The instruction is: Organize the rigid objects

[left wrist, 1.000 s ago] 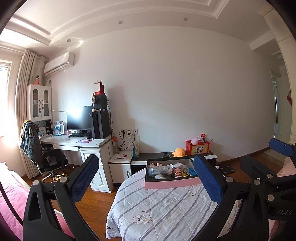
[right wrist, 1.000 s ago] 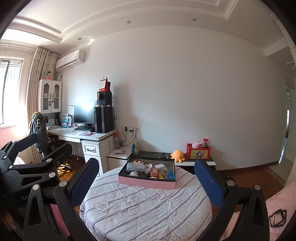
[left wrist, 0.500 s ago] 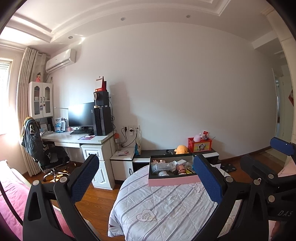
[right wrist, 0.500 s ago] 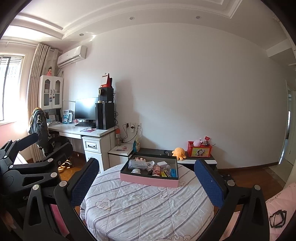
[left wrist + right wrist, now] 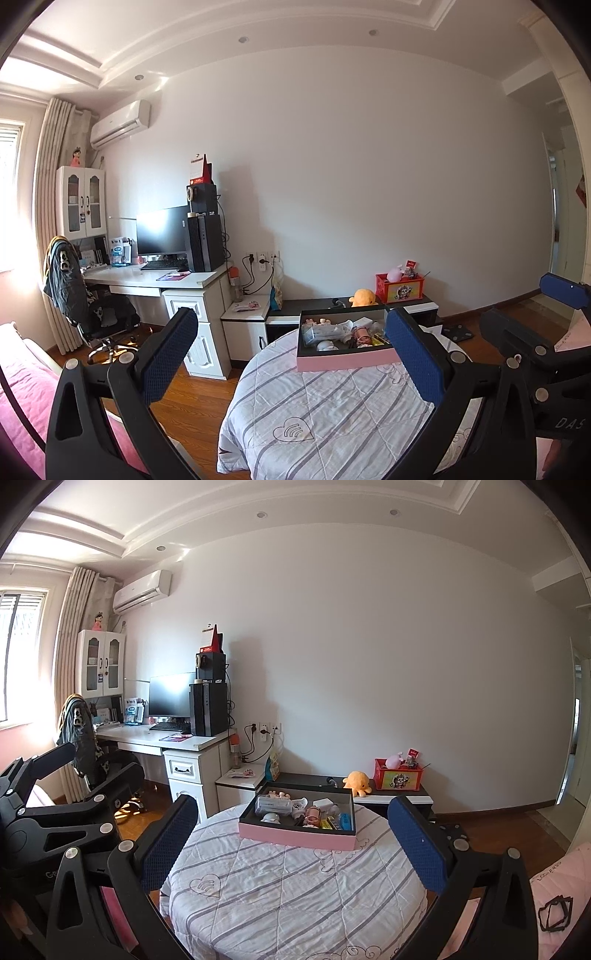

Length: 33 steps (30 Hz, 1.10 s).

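Observation:
A pink box with a black rim (image 5: pixel 297 836) sits on a round table with a striped quilted cloth (image 5: pixel 295 897), toward its far side. It holds several small items, among them a clear case (image 5: pixel 273 805), a small doll (image 5: pixel 312 814) and a blue item (image 5: pixel 345 821). The box also shows in the left wrist view (image 5: pixel 347 363). My right gripper (image 5: pixel 291 853) is open and empty, well short of the box. My left gripper (image 5: pixel 291 369) is open and empty, left of the table; the right gripper's frame (image 5: pixel 524 343) shows beside it.
A white desk (image 5: pixel 166 742) with a monitor and black tower stands at the left wall, an office chair (image 5: pixel 88 753) before it. A low black cabinet (image 5: pixel 384 794) behind the table bears an orange plush (image 5: pixel 356 778) and a red box (image 5: pixel 397 777). Pink bedding (image 5: pixel 22 398) lies at left.
Both views have tilted up and drawn back a little, so the table and box sit lower and farther right in the left wrist view. Both grippers stay open and empty.

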Each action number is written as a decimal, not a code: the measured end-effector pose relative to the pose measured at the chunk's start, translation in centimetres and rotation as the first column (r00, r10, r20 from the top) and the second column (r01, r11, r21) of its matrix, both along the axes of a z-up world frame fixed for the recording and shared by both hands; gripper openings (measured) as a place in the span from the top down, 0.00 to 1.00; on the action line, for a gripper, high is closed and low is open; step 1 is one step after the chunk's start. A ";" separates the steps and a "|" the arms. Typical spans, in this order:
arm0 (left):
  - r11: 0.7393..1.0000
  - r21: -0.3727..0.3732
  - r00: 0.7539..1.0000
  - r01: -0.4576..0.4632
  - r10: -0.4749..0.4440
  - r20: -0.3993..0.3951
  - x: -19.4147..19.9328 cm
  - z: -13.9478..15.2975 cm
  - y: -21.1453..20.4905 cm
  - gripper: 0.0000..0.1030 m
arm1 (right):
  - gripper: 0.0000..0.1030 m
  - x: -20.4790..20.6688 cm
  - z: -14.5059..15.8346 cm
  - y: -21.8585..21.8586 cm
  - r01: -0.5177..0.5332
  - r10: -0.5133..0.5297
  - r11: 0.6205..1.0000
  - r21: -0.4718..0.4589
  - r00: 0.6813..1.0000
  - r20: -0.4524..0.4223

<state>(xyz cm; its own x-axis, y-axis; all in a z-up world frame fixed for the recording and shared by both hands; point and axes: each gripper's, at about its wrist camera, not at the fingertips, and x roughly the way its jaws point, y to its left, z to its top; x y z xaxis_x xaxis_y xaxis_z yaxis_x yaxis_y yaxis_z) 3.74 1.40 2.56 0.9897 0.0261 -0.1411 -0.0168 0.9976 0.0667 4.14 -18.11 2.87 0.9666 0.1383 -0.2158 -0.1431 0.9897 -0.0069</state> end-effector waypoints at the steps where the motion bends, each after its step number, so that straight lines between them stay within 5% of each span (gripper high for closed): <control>1: 1.000 0.000 1.000 -0.001 0.001 -0.001 0.0 0.0 0.0 0.00 | 0.00 0.0 0.0 0.0 0.000 0.000 1.000 0.001 1.000 -0.001; 33: 1.000 -0.005 1.000 0.000 0.000 -0.004 -0.2 -0.1 0.2 0.00 | 0.00 0.1 -0.6 0.5 -0.005 0.005 1.000 -0.005 1.000 -0.009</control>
